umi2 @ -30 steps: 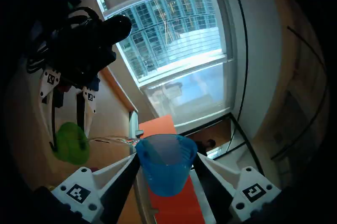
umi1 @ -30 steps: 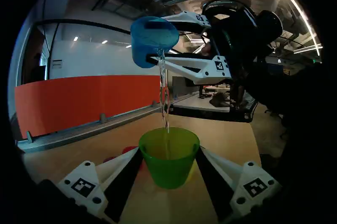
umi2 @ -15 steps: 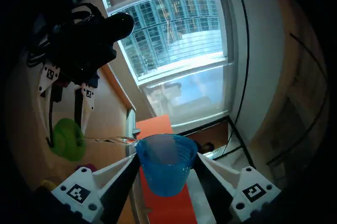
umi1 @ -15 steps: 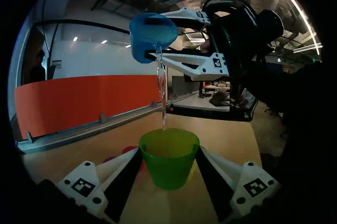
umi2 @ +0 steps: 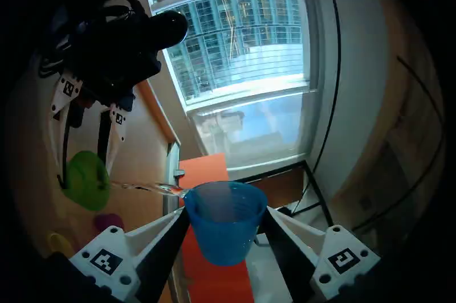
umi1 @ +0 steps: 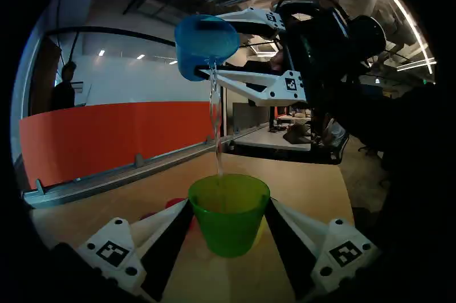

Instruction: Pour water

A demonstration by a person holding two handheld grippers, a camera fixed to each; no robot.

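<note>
Red object (umi1: 174, 203) mostly hidden behind green cup (umi1: 229, 220); distant person (umi1: 64, 84) just dark silhouette.

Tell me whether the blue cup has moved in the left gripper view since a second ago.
Yes. Against the orange wall, which stays put, the blue cup has risen slightly and edged left while pouring into the green cup.

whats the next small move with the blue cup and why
Probably tilt the blue cup in the right gripper slightly further. The stream is thin and lands inside the green cup, which the left gripper holds upright below it, so the aim looks fine and only the flow seems to need help.
</note>
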